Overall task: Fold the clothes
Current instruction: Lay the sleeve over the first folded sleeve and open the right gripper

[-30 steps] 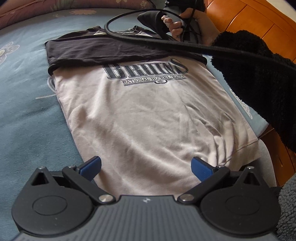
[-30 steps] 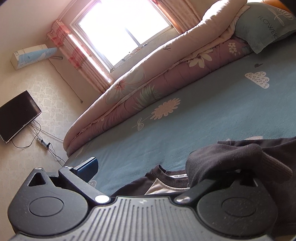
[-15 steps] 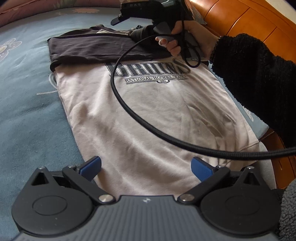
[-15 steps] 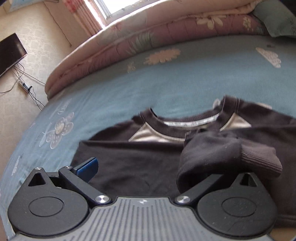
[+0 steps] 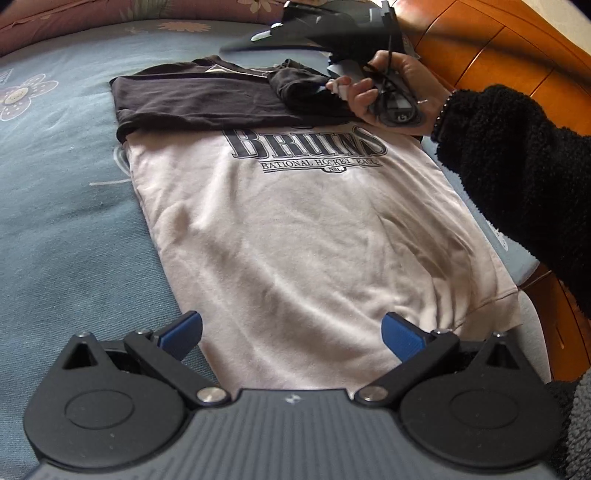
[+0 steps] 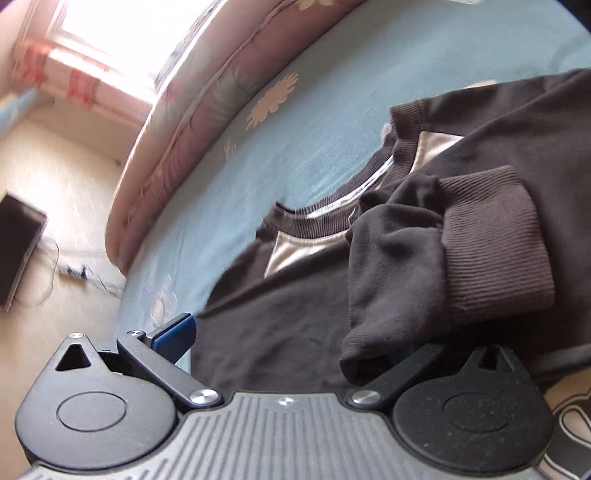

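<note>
Pale-grey cotton sweatshirt with black sleeves (image 5: 303, 236) lies lengthwise on the blue bed sheet (image 5: 66, 221), hem beneath the wide-open, empty left gripper (image 5: 291, 328), collar at the spread right gripper (image 6: 295, 339), over which the ribbed cuff (image 6: 491, 251) drapes loose.

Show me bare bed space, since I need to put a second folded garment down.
Free: blue sheet between sweatshirt and rolled quilt. Crowded: the wooden-frame side, where the right gripper holds the sleeve cuff.
</note>
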A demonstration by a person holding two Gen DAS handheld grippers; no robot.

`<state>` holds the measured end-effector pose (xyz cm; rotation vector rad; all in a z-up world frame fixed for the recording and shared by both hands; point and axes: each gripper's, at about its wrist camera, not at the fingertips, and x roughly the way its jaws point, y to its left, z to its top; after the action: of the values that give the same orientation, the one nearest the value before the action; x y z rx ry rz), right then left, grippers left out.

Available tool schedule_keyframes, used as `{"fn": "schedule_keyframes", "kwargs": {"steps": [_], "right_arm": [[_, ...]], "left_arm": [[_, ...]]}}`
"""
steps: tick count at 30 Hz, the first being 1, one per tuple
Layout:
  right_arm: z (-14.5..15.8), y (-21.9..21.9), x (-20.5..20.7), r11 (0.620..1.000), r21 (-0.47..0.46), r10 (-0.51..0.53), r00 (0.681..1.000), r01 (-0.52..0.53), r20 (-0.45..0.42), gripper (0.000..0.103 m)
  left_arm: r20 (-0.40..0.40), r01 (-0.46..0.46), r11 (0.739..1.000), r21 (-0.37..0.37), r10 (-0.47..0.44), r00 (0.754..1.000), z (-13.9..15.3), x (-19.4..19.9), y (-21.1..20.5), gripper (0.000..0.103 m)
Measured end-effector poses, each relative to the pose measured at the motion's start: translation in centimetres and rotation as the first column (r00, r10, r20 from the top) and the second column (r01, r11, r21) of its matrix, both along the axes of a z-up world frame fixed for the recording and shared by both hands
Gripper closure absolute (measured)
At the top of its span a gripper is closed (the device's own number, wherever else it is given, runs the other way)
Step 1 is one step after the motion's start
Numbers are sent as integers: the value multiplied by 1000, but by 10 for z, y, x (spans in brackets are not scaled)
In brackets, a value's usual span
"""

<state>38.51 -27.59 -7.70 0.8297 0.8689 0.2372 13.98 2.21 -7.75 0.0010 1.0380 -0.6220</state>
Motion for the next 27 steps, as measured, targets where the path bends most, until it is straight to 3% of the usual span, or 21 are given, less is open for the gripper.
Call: {"fn": "schedule_keyframes", "kwargs": {"steps": [4,9,14,18,23,27], "right_arm": [[15,-4,-1,993,-116,7,999,-12,-43,0],[24,-27,-12,997,-73,17,994,-25,-106,0],[38,-63,-23,996,-75,-51,998,47,-40,0],[30,-87,-12,991,-59,-126,991,124,-44,0],[4,-89,11,993,13,-118,989,119,-90,0],[0,-64,21,995,64,-72,996,76,-61,0]], "left_arm": [[7,-7,1000,-13,7,1000,2,-1,4,1],[2,-4,1000,-20,4,1000,-1,1,7,1],[-20,16,1000,-7,-17,1000,-10,4,2,1],[-30,24,1000,-5,-24,999,-16,8,-2,1],[-42,23,1000,3,-23,999,-19,10,-4,1],[-46,20,1000,2,-20,999,-20,11,-2,1]]}}
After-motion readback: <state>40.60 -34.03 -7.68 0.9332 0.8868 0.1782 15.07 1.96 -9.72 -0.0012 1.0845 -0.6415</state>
